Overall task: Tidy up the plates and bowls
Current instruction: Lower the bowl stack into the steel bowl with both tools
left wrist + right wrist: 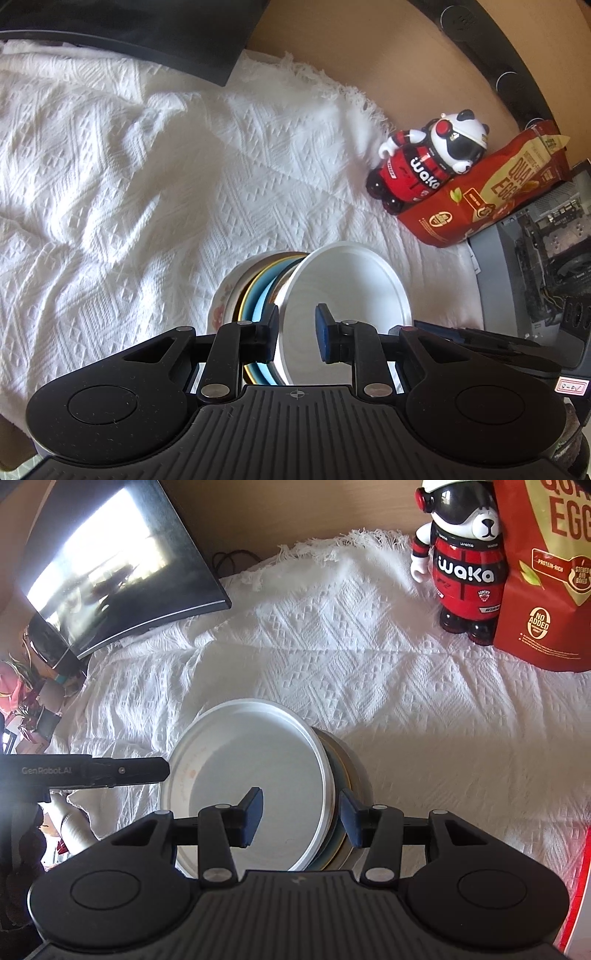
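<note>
Stacking step: nested plates and bowls (255, 786) sit on white cloth (369, 672). My left gripper (295, 325) and right gripper (301, 818) straddle rims, jaws spread. Next: pinch both, lift level.

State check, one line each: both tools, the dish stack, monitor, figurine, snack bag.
left tool: open, straddling the white bowl's rim.
right tool: open, straddling the stack's edge.
white bowl: on edge, at one end of the stack, empty.
dish stack: nested, tipped on edge on the white cloth.
monitor: screen shows only reflections.
figurine: upright, beside the bag.
snack bag: standing; seal not visible.
</note>
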